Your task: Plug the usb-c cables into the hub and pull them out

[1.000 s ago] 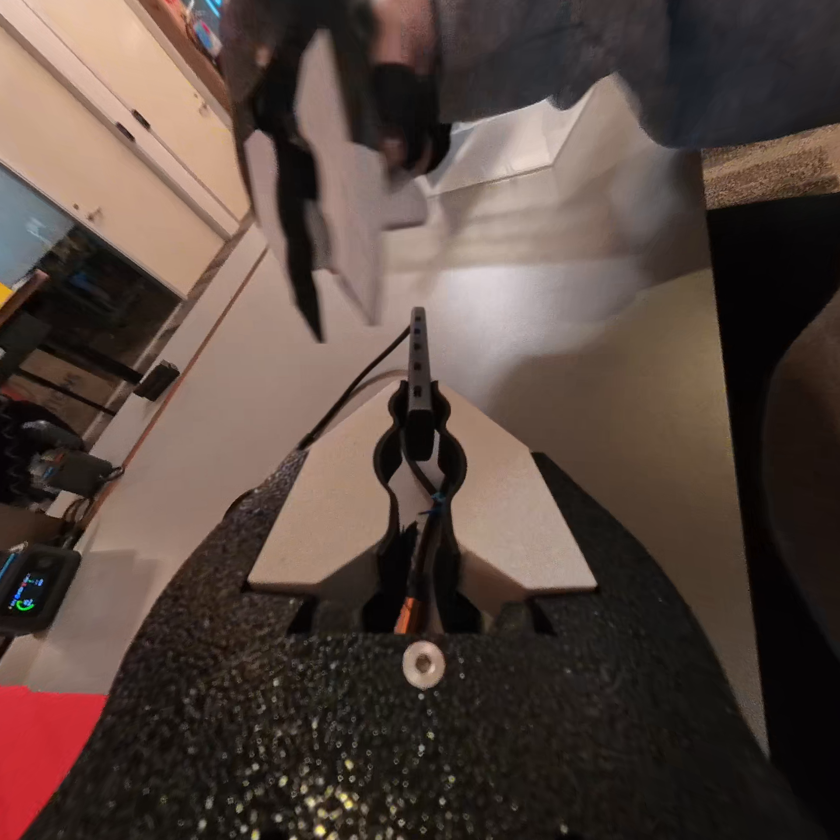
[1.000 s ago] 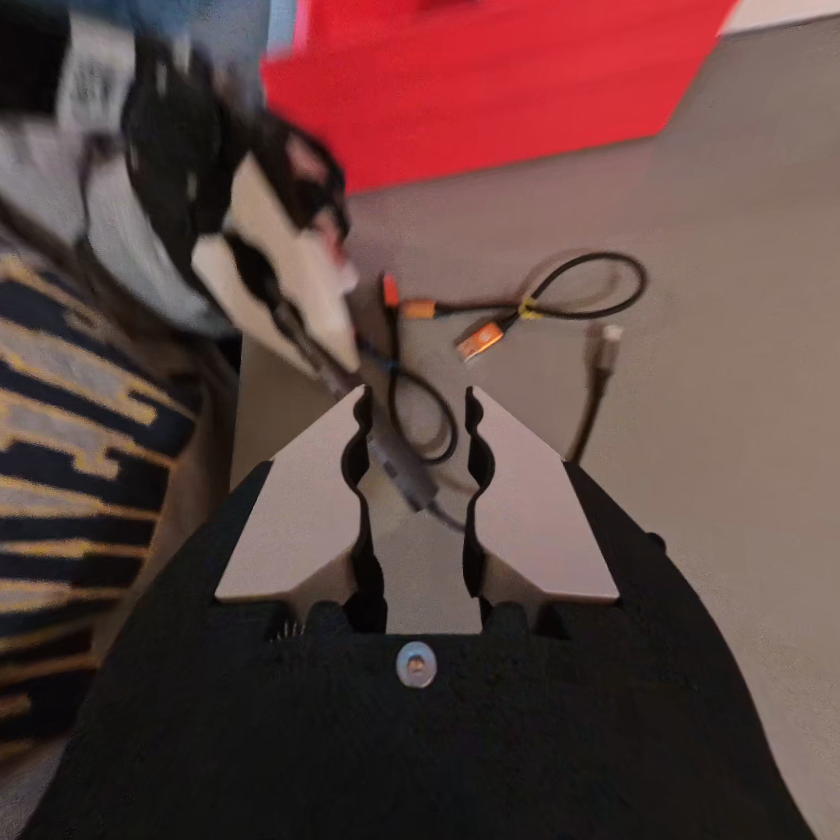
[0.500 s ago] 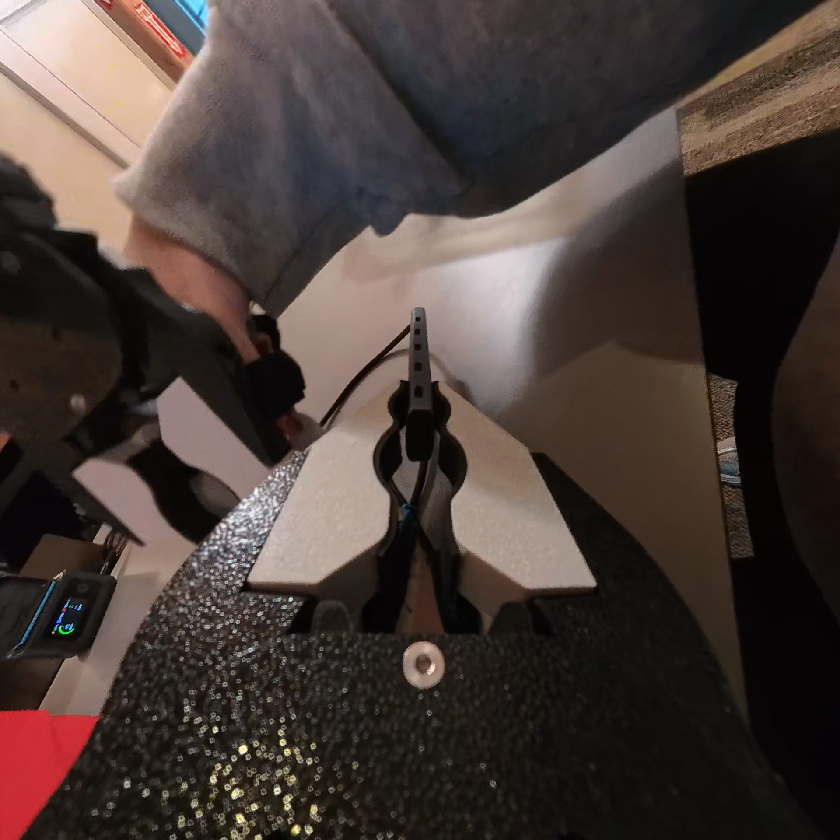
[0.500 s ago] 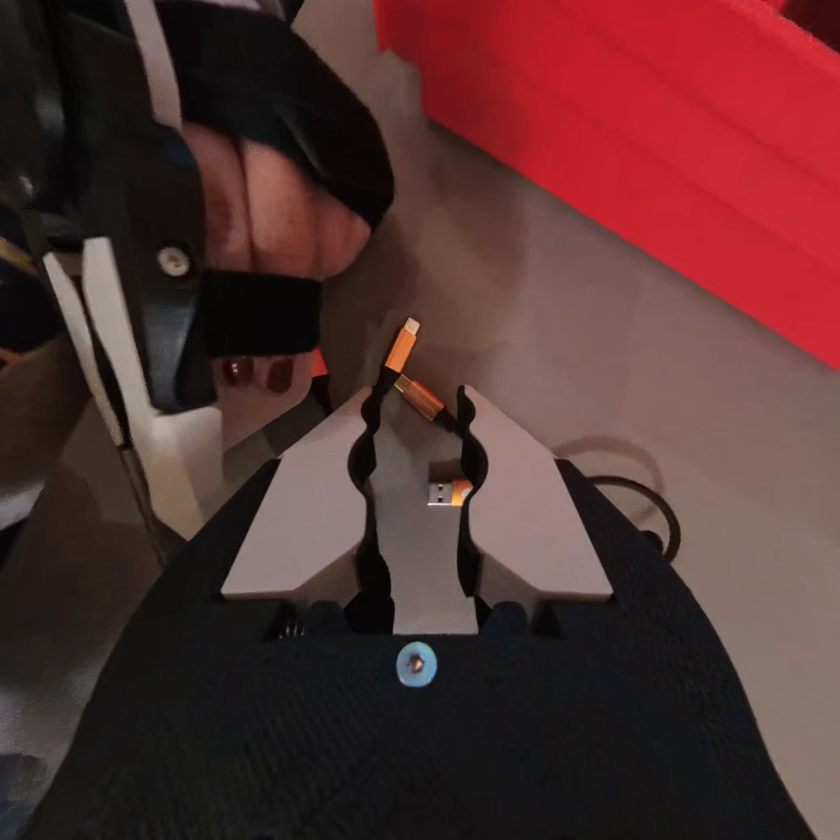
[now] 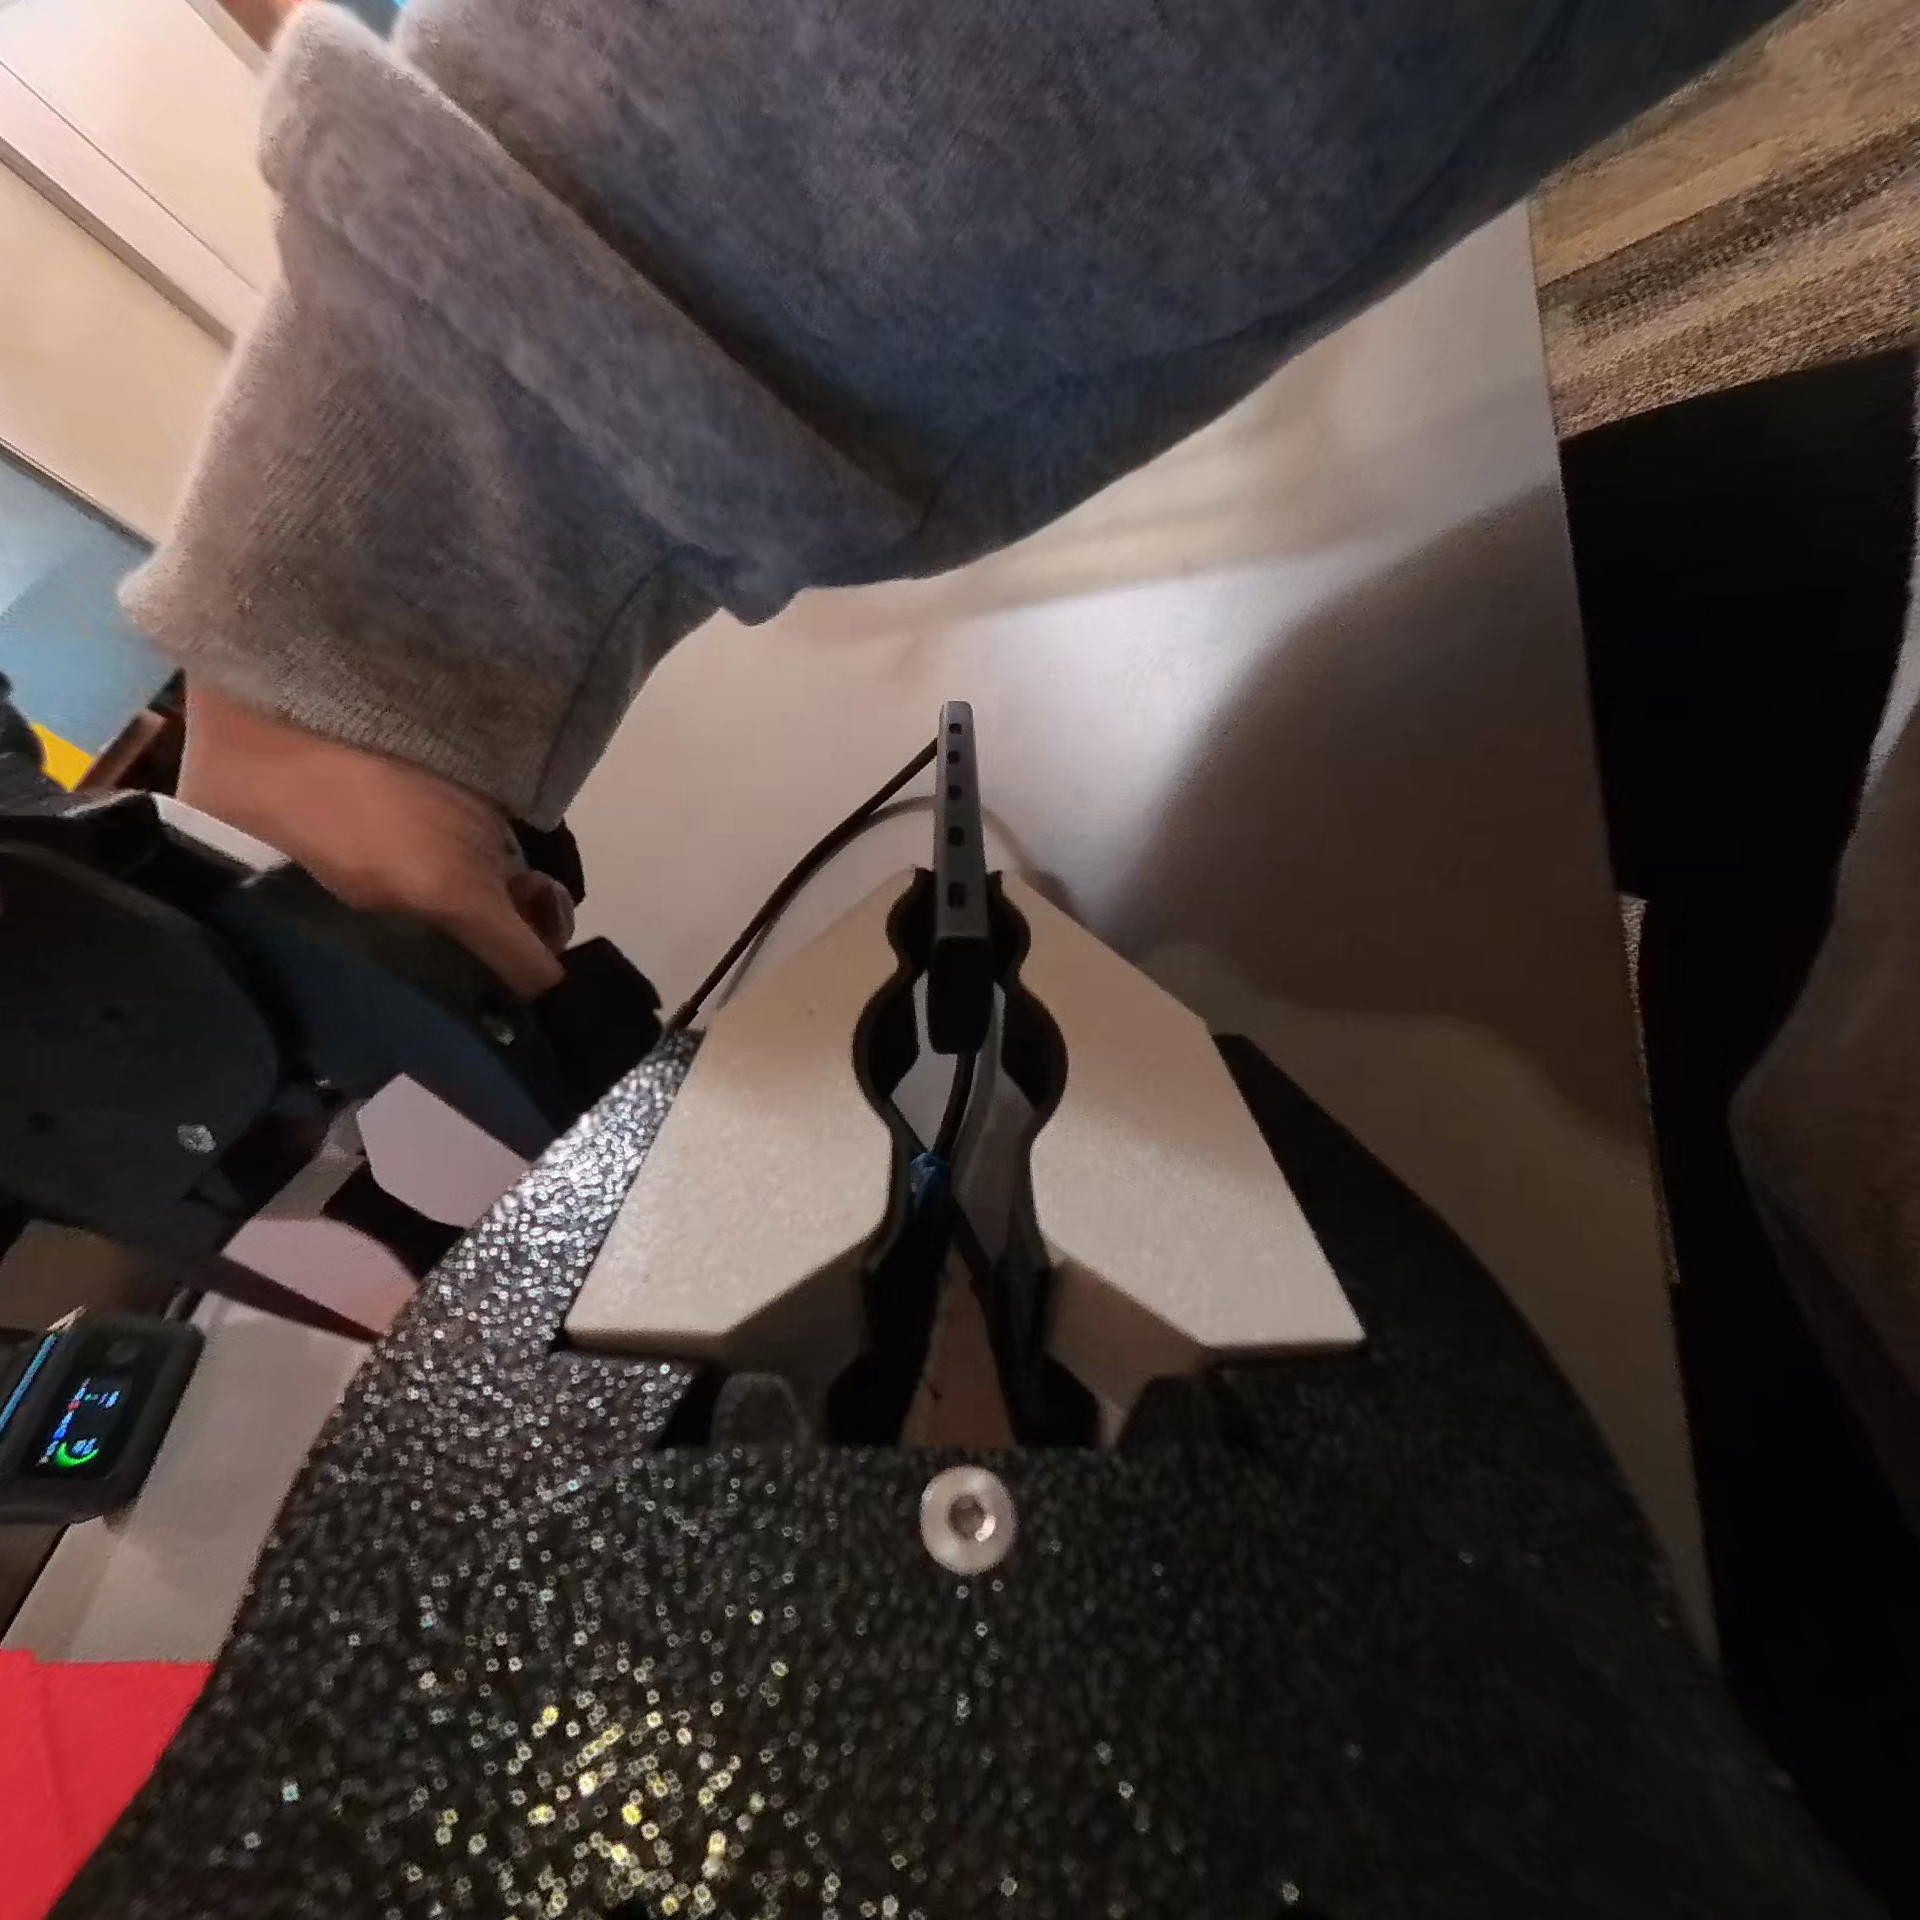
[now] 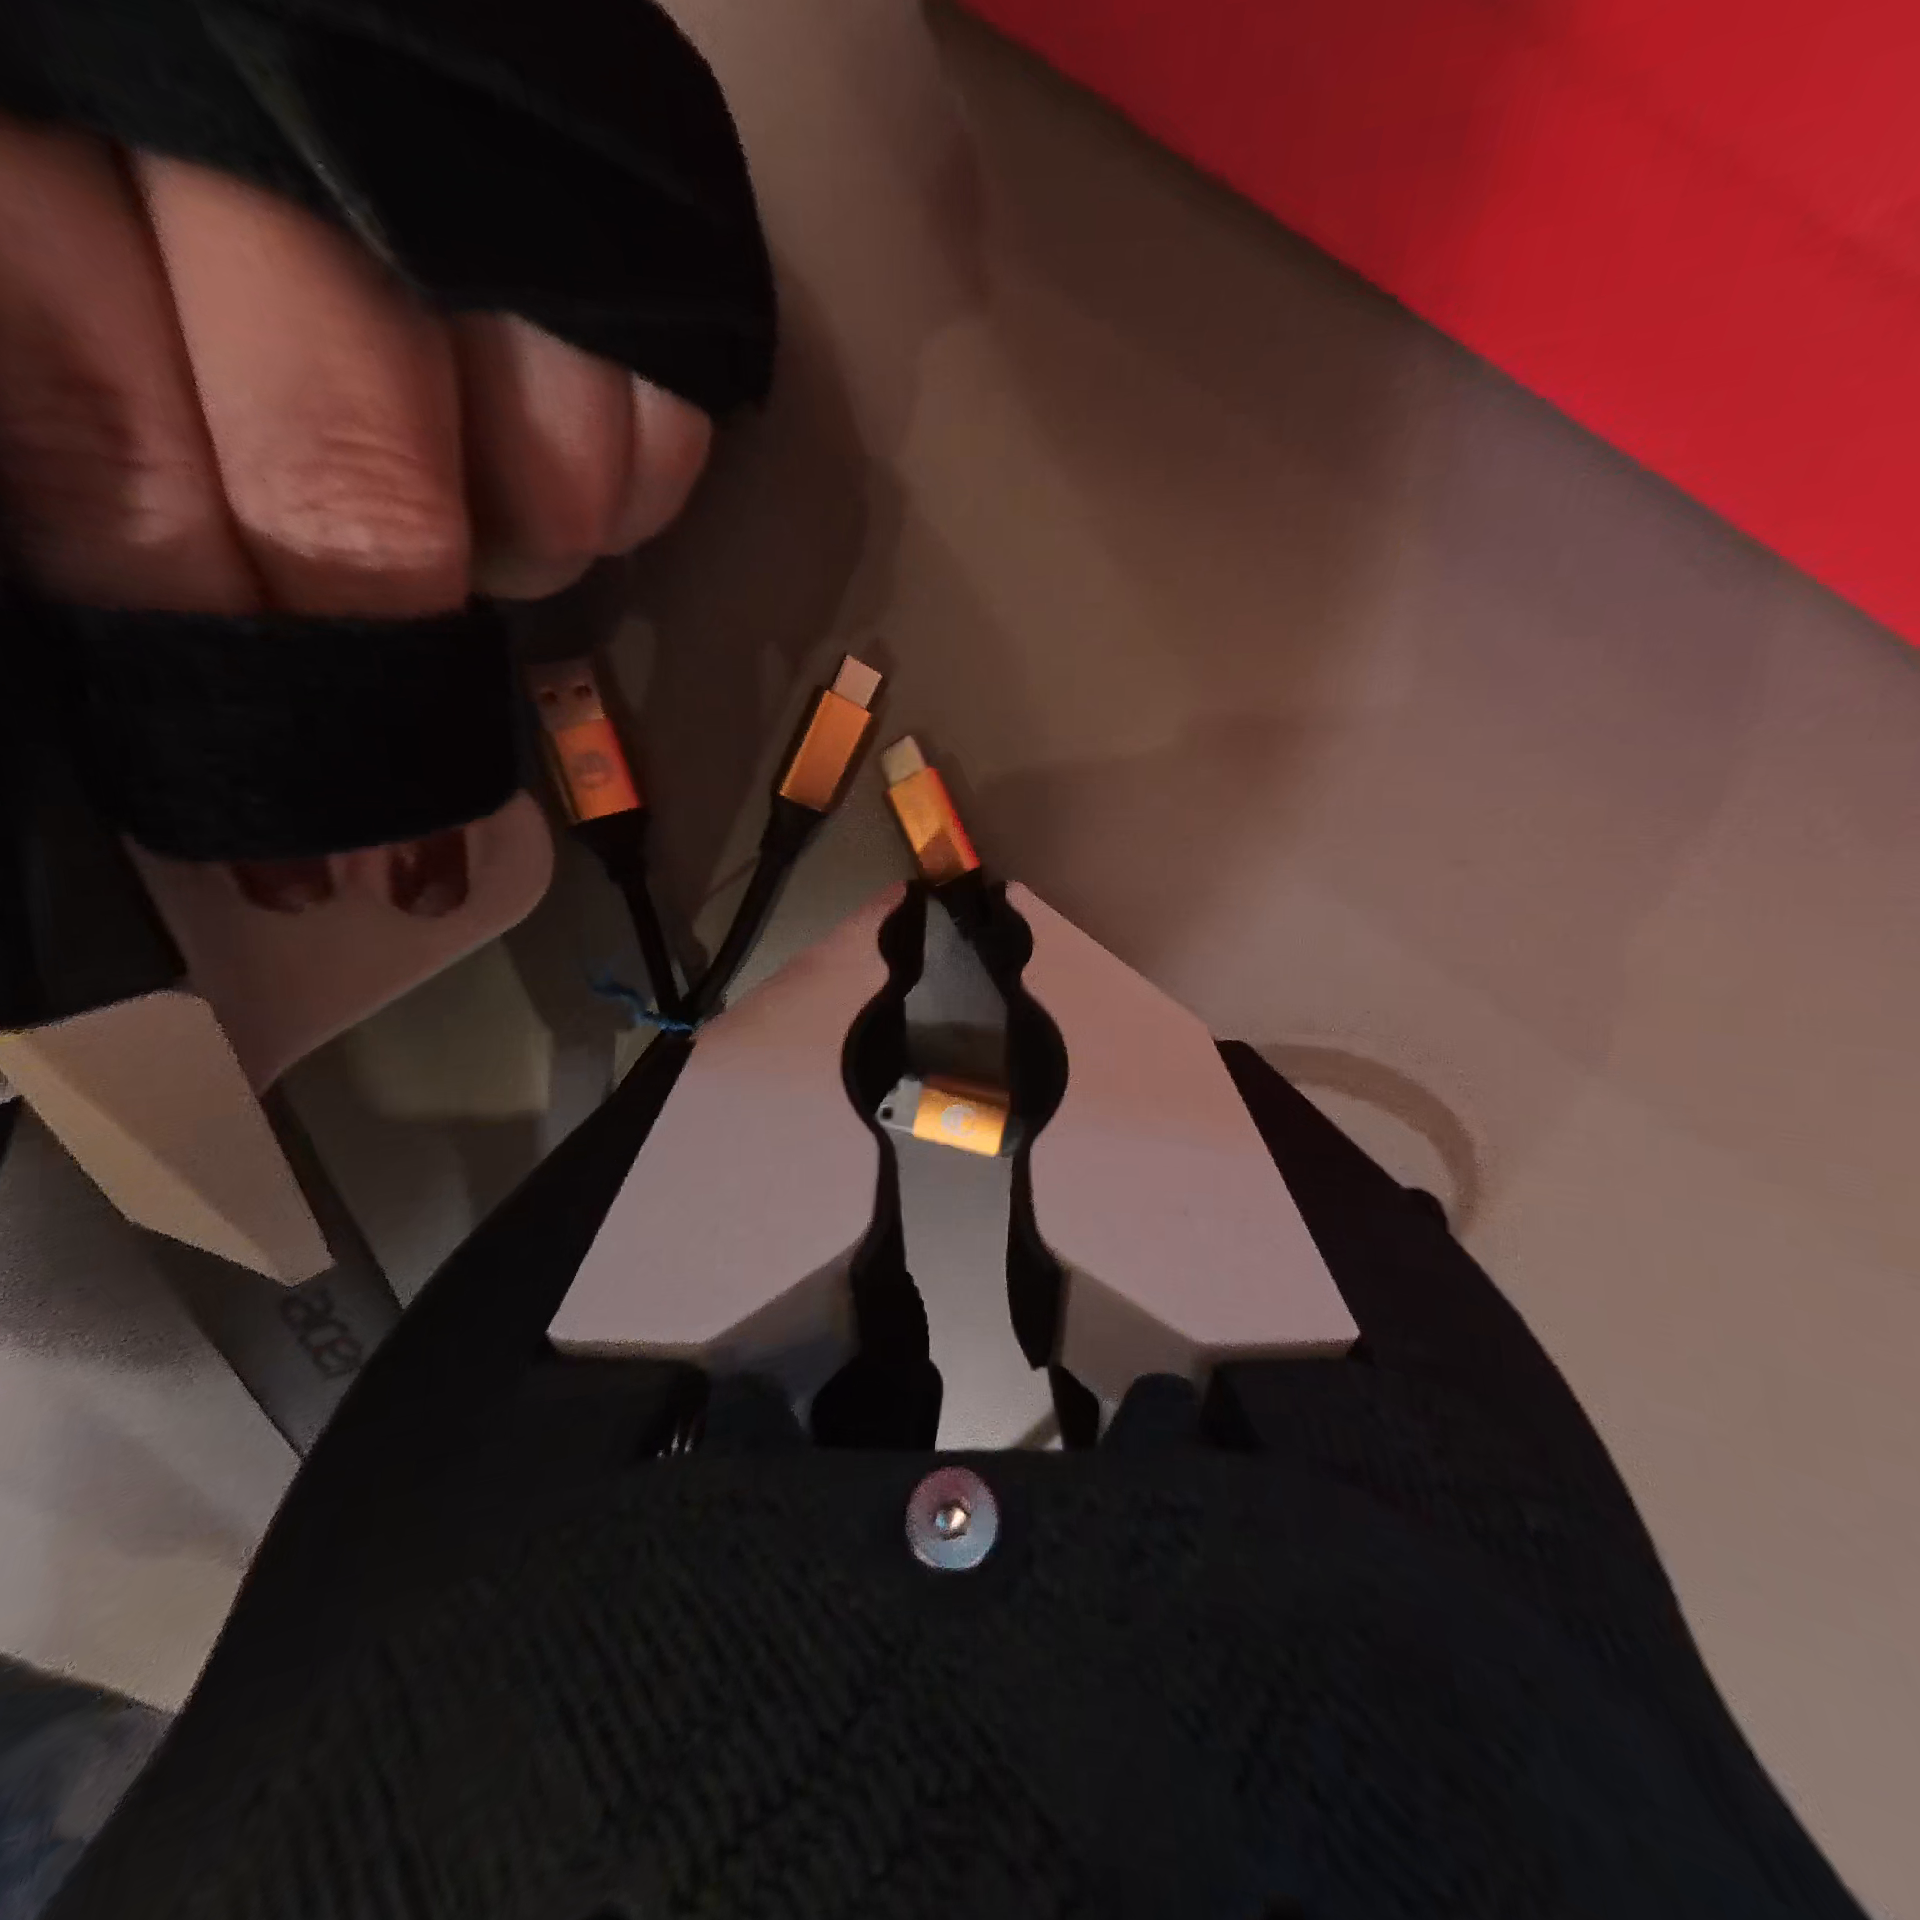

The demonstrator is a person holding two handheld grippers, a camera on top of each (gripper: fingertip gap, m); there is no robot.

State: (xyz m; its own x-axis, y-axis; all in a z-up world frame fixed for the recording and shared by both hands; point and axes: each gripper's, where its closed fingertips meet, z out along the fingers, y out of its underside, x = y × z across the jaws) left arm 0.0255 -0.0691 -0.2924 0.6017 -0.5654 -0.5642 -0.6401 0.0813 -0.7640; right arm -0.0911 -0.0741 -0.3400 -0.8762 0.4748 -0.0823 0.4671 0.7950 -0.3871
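Grey aluminium USB hub [image 5: 957, 821] clamped edge-on between the closed fingers of the left gripper [image 5: 957, 904], raised above a pale tabletop [image 5: 1299, 831]. Grey knitted sleeve [image 5: 582, 343] stretched across the top, blocking the far side. Small lit screen device [image 5: 78, 1423] at lower left. Right gripper [image 6: 961, 894] parted only narrowly, tips pressed around the black cord behind an orange USB-C plug [image 6: 928, 805]. Two more orange plugs [image 6: 831, 743] [image 6: 587, 753] just beside it; another, [image 6: 956, 1117], between the fingers. Strapped hand [image 6: 312, 416] close by, red surface [image 6: 1558, 260] behind.

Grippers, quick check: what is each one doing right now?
Left tool: shut on the grey hub.
Right tool: shut on a black cable just behind its orange plug.
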